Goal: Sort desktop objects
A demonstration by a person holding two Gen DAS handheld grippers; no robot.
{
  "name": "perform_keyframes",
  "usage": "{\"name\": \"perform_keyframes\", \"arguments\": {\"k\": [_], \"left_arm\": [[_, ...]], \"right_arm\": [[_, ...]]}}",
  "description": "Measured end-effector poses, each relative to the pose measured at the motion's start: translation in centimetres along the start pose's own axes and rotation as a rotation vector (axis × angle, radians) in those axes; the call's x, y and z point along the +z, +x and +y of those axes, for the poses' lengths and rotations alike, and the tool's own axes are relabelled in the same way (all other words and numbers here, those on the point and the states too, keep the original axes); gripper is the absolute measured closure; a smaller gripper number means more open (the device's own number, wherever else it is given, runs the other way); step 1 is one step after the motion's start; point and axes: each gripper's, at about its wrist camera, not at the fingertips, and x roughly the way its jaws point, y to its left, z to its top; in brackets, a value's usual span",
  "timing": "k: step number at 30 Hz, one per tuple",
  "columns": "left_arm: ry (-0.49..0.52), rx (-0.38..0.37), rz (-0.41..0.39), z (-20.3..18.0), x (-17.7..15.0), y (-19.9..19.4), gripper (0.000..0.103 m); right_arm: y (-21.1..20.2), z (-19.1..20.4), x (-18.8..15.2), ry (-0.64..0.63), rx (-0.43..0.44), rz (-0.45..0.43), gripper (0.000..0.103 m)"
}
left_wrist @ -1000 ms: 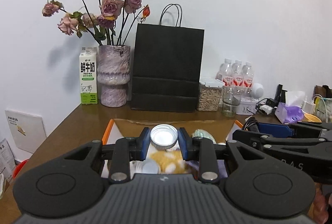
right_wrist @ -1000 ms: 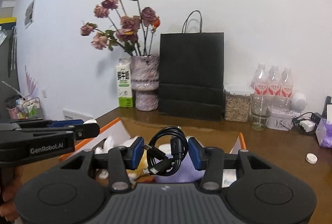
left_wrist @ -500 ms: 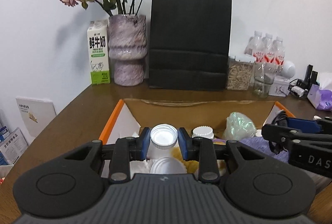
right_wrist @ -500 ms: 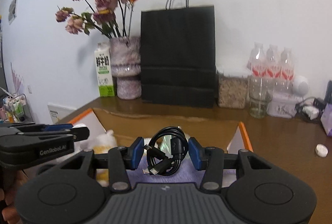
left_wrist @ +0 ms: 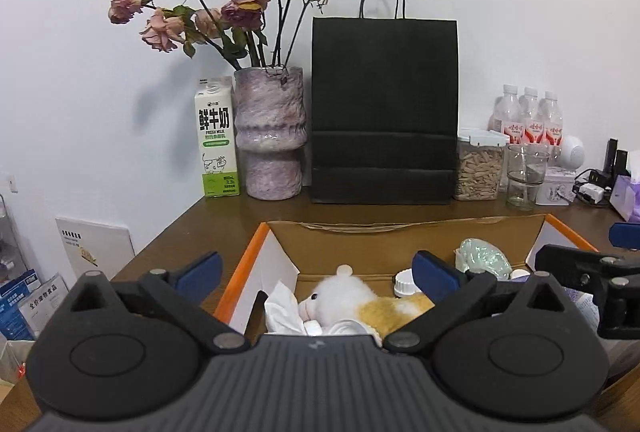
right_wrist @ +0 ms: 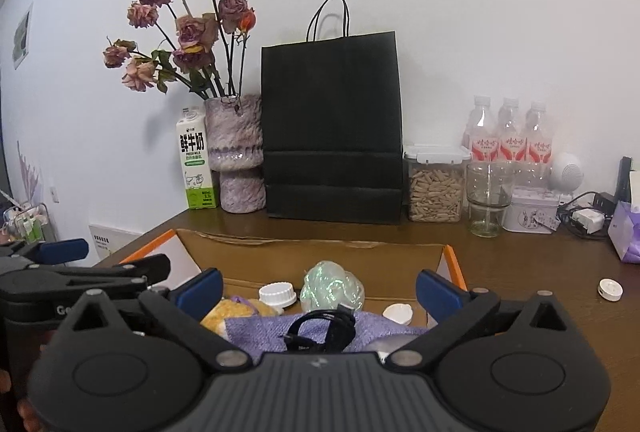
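Observation:
An open cardboard box (left_wrist: 256, 252) with orange-edged flaps sits on the brown table, also in the right wrist view (right_wrist: 400, 260). My left gripper (left_wrist: 316, 272) is open and empty above it. Below lie a white and yellow plush toy (left_wrist: 360, 302), a crumpled tissue (left_wrist: 282, 310) and a white capped jar (left_wrist: 406, 286). My right gripper (right_wrist: 320, 286) is open and empty above the box. A coiled black cable (right_wrist: 326, 328) lies on a purple cloth (right_wrist: 260, 330) below it, beside a shiny green bag (right_wrist: 330, 288) and a white lid (right_wrist: 397, 313).
At the back stand a milk carton (left_wrist: 216, 143), a vase of dried roses (left_wrist: 272, 135), a black paper bag (left_wrist: 384, 111), a jar of seeds (left_wrist: 478, 167), a glass (left_wrist: 524, 175) and water bottles (left_wrist: 528, 119). A small white cap (right_wrist: 610, 288) lies on the table at right.
Both grippers have opened. The left one let go of the white capped jar and the right one let go of the black cable, which now lies on the purple cloth in the box.

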Motion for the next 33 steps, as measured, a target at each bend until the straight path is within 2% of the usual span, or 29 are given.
{"name": "perform_keyframes", "arguments": {"k": [7, 17, 25, 33], "left_arm": [[-0.037, -0.014, -0.040, 0.5, 0.5, -1.6, 0.000], [-0.036, -0.060, -0.024, 1.8, -0.6, -7.4, 0.000], [-0.004, -0.059, 0.032, 3.0, -3.7, -12.8, 0.000], [-0.030, -0.048, 0.092, 3.1, -7.5, -17.0, 0.000]], "right_arm": [[-1.7, 0.6, 0.5, 0.007, -0.005, -0.028, 0.000], [-7.1, 2.7, -0.6, -0.020, 0.016, 0.019, 0.000], [-12.6, 4.4, -3.7, -0.034, 0.041, 0.051, 0.000], [-16.8, 5.3, -6.8, -0.003, 0.037, 0.107, 0.000]]}}
